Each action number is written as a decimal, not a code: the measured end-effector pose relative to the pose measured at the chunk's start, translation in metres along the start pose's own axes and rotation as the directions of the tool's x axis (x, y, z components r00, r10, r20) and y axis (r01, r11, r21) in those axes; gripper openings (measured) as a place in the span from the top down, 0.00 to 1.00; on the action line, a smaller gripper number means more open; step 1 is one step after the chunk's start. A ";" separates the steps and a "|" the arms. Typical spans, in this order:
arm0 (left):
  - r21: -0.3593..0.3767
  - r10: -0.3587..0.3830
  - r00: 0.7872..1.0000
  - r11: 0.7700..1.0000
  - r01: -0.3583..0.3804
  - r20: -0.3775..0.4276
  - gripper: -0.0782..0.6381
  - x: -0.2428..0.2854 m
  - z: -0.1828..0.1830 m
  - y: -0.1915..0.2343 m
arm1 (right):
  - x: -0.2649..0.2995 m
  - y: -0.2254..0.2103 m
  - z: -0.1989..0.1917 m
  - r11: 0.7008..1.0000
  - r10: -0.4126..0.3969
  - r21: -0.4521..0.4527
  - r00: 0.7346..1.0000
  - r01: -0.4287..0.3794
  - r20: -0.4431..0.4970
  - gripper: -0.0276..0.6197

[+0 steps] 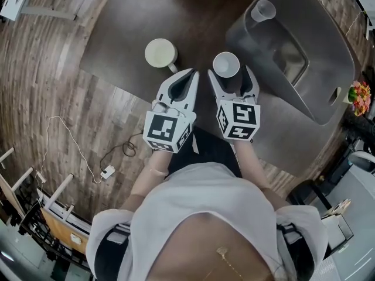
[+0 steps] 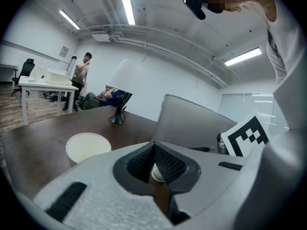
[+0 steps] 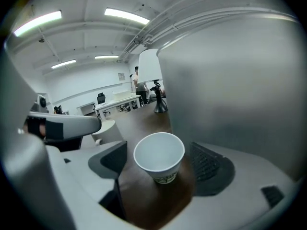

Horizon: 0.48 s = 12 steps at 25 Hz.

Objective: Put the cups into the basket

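Right gripper [image 1: 231,74] has its jaws spread wide around the white cup [image 3: 159,153], and neither pad is on it. There's daylight on both sides, so no grip yet. That cup stands upright on the table [image 1: 123,34], just beside the basket [image 1: 275,81], on its near-left side. Left gripper [image 1: 188,78] has its jaws pinched together on nothing and sits on the white cup's far side from the basket. The cream cup [image 1: 160,53] waits further out from the basket again, upright and untouched. One clear cup [image 1: 263,9] is already inside the basket, up at its far end.

Here's where it can slip. In the right gripper view the cup looks nearer the basket-side pad. If the jaws close like that, one pad will likely land first and shove or tip the cup before the other arrives. It looks like a light paper cup, so a hard squeeze near the rim could buckle it. A grip too low on the taper could let it squirt upward.

The basket wall looms right beside the basket-side jaw. A careless lift could catch on that wall. The two grippers are also close together, so a sideways swing could knock them against each other.
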<state>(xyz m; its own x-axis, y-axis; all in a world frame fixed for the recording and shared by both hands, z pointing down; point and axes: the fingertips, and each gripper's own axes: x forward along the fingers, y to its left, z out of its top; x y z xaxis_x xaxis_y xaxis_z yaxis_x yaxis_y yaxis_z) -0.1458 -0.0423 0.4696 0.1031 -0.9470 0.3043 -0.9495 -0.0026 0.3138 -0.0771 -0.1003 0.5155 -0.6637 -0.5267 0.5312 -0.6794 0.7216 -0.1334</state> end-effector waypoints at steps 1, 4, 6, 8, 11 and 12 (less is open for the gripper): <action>-0.002 0.003 1.000 1.000 -0.003 -0.001 0.88 0.000 -0.002 0.001 | 0.001 -0.002 -0.003 1.000 -0.010 -0.005 1.000 0.010 -0.006 0.36; -0.008 0.009 1.000 1.000 -0.010 -0.007 0.88 0.001 -0.005 0.004 | 0.007 -0.005 -0.009 1.000 -0.024 -0.020 0.999 0.023 -0.025 0.36; -0.015 0.013 1.000 1.000 -0.013 -0.009 0.88 0.001 -0.005 0.007 | 0.011 -0.005 -0.011 0.999 -0.027 -0.021 0.999 0.026 -0.038 0.36; -0.023 0.018 1.000 1.000 -0.018 -0.010 0.88 0.000 -0.005 0.011 | 0.014 -0.004 -0.013 1.000 -0.026 -0.011 0.999 0.026 -0.045 0.36; -0.029 0.023 1.000 0.999 -0.023 -0.009 0.88 0.001 -0.005 0.015 | 0.017 -0.004 -0.012 0.999 -0.034 -0.008 0.999 0.033 -0.039 0.36; -0.028 0.022 1.000 0.999 -0.022 -0.010 0.88 0.002 -0.005 0.016 | 0.018 -0.003 -0.012 0.999 -0.038 -0.014 0.998 0.038 -0.040 0.36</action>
<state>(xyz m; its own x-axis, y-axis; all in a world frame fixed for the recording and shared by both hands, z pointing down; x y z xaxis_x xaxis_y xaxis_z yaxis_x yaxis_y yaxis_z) -0.1592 -0.0426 0.4797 0.0850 -0.9437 0.3198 -0.9428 0.0277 0.3323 -0.0827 -0.1067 0.5355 -0.6242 -0.5358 0.5686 -0.6994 0.7076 -0.1010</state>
